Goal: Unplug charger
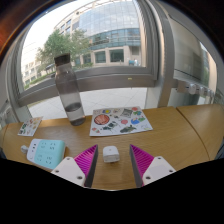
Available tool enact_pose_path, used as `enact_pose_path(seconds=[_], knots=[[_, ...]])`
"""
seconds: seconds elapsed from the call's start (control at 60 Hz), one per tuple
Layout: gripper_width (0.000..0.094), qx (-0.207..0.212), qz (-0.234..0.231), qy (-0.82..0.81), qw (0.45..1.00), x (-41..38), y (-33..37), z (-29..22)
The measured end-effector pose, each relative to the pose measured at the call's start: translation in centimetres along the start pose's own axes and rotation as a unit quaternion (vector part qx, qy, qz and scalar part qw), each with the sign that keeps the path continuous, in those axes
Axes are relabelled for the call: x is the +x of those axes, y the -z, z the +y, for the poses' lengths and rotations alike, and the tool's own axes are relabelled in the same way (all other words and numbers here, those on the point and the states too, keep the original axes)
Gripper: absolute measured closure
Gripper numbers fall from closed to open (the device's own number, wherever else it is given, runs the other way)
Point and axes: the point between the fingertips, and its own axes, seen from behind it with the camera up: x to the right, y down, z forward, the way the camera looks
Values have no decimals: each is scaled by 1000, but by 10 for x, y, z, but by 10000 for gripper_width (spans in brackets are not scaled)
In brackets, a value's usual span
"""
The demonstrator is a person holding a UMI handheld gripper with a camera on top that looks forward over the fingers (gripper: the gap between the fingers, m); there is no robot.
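Note:
A small white charger cube (pixel 110 154) lies on the wooden table (pixel 170 135), between the tips of my fingers with a gap on each side. My gripper (pixel 112 160) is open, its pink pads (pixel 87 158) standing to the left and right of the cube. I cannot make out a cable or socket at the charger. The cube rests on the table by itself.
A pale green device (pixel 45 151) lies left of the fingers. Beyond them are a colourful printed sheet (pixel 120 122), a clear bottle with a dark cap (pixel 70 92) and a small item (pixel 27 127) at far left. A window sill and large window run behind the table.

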Motion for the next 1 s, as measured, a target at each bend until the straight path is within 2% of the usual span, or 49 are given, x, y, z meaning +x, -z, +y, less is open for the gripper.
enact_pose_path(seconds=[0.1,0.183,0.3,0.433,0.583,0.733,1.0], knots=[[316,56,17,1,998,-6,34,-36],[255,113,22,-5,993,-20,81,-70],[205,174,23,-15,984,-54,151,-89],[172,198,25,-15,980,-96,204,-70],[162,167,17,-16,986,-149,222,-13],[151,117,-13,3,993,-199,229,43],[134,102,-40,45,993,-244,250,80]])
